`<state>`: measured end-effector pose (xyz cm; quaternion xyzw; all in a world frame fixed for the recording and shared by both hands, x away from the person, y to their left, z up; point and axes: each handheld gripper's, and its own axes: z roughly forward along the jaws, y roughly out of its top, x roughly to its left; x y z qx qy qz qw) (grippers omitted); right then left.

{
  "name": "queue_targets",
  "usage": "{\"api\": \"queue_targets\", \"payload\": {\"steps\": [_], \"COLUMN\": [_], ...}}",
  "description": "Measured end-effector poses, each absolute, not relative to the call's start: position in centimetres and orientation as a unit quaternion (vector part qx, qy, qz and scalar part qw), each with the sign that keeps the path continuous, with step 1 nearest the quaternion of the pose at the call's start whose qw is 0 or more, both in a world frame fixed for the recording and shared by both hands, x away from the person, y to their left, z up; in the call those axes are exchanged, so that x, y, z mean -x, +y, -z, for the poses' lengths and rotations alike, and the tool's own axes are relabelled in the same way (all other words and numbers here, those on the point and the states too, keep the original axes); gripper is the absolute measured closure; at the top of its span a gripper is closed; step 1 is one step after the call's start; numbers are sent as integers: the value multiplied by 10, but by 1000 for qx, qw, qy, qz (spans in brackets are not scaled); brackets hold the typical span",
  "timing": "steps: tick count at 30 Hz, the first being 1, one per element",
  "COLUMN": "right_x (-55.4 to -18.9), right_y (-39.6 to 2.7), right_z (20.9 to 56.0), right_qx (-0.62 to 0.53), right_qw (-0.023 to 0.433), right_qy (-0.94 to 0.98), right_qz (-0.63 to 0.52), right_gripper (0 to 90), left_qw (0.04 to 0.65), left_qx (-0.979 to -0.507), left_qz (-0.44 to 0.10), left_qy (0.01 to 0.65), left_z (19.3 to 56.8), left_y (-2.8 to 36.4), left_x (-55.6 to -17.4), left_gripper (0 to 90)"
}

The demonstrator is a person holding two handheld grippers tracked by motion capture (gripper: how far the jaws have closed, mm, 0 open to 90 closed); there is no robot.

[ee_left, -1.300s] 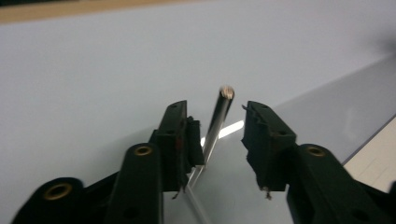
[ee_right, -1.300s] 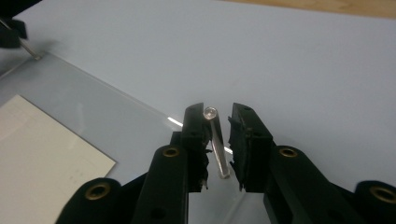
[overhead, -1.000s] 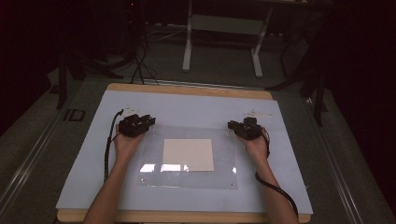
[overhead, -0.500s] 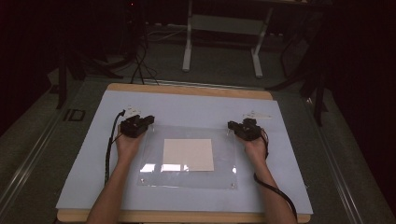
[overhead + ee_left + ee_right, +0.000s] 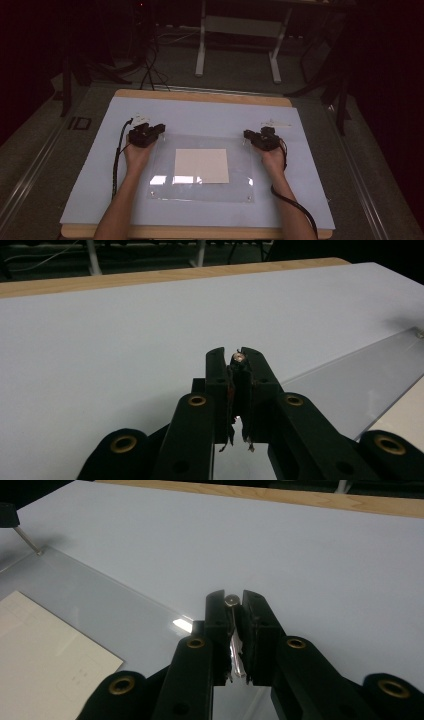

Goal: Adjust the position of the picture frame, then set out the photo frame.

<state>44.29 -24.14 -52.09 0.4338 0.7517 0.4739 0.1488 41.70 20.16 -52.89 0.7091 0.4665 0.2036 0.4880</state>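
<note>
clear sheet: 1 | screws: 2 | left tool clamps one screw | right tool likewise

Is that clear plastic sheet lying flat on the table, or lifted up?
Flat: the clear sheet rests on the pale mat, the card beneath it.

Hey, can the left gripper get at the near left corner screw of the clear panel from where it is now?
Probably yes, but not right away: the left gripper is shut on the far left corner screw. The near left corner screw lies uncovered beside the forearm.
</note>
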Motion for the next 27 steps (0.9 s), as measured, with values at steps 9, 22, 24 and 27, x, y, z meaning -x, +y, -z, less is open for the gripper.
{"api": "queue_targets", "payload": {"steps": [9,22,24,27], "right_x": [-443,-449,-451,-454], "right_y": [-241,-242,-242,-242], "right_z": [521,518,517,517], "right_qx": [-435,-449,-454,-459], "right_qw": [148,123,117,111], "right_qy": [751,754,753,753], "right_qz": [-474,-463,-462,-459], "right_gripper": [828,824,824,826], "left_qw": [487,484,484,483], "left_qx": [-710,-708,-707,-706], "left_qz": [-201,-177,-174,-168], "left_qy": [468,482,486,490], "left_z": [529,527,527,527], "left_y": [202,203,203,203], "left_x": [-418,-424,-425,-428], "left_gripper": [838,834,834,836]}}
